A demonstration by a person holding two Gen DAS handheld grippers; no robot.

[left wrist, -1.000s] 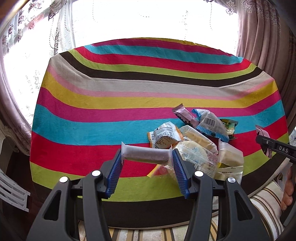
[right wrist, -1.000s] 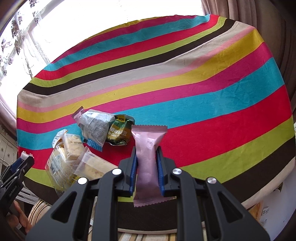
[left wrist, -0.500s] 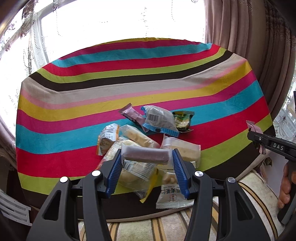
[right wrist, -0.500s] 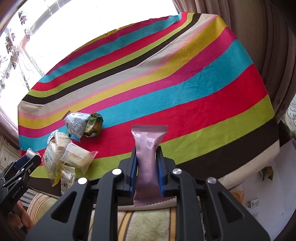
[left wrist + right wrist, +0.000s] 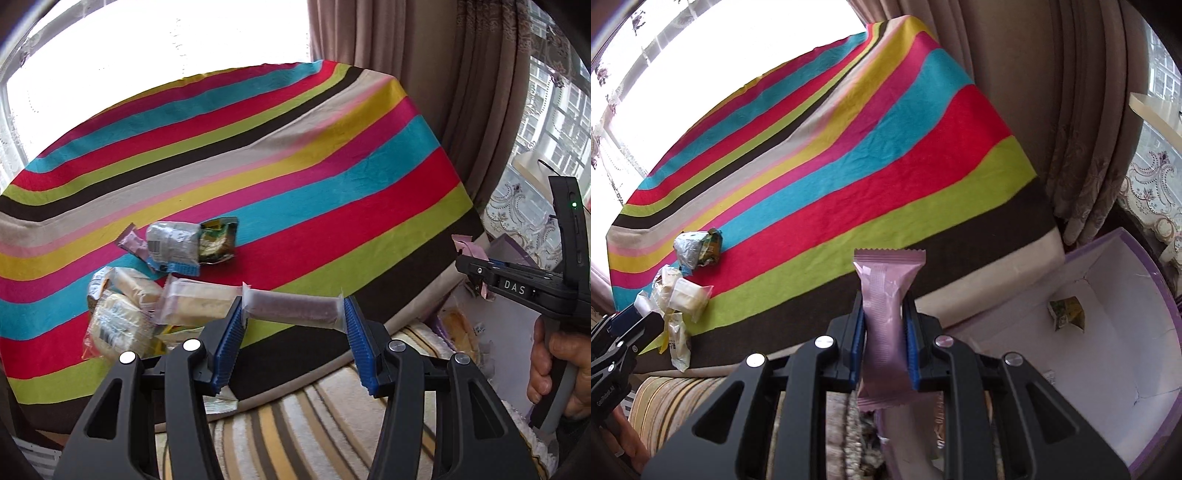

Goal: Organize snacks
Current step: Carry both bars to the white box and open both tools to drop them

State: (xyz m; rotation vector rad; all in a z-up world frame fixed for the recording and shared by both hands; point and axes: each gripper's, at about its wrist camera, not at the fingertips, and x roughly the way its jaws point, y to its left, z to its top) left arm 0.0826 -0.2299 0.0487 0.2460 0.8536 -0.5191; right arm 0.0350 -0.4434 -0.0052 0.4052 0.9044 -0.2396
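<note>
The right tongs [image 5: 884, 345] are clenched on a pink bar [image 5: 886, 295], gripped across its middle so it stands upright between the pads, its crimped top end above them and its lower end hanging below. The left tongs [image 5: 293, 332] hold a clear-wrapped bar [image 5: 291, 308] by its two ends, crosswise, the pads set wide and pressing on the end seals.

Both bars are in the air, off the striped desk [image 5: 849, 166] and over its near edge. Down to the right sits a purple box [image 5: 1156, 295], white inside, with one small green packet [image 5: 1067, 315] already lying in it. The step in hand looks like carrying both bars to that box.

To do it well, I would bring the right tongs over the open floor of the box, clear of the near wall, lower them until the bar's hanging end is close to the bottom, then let go, so it lies flat beside the green packet and not on it. The left bar is pinched only at its soft seals; it may slip or buckle, so keep it level and avoid jerks. Let the right hand [image 5: 557, 373] clear out before the left follows, since the two tools are near each other.

The remaining pile [image 5: 147, 295] of snacks waits on the desk's left side.
</note>
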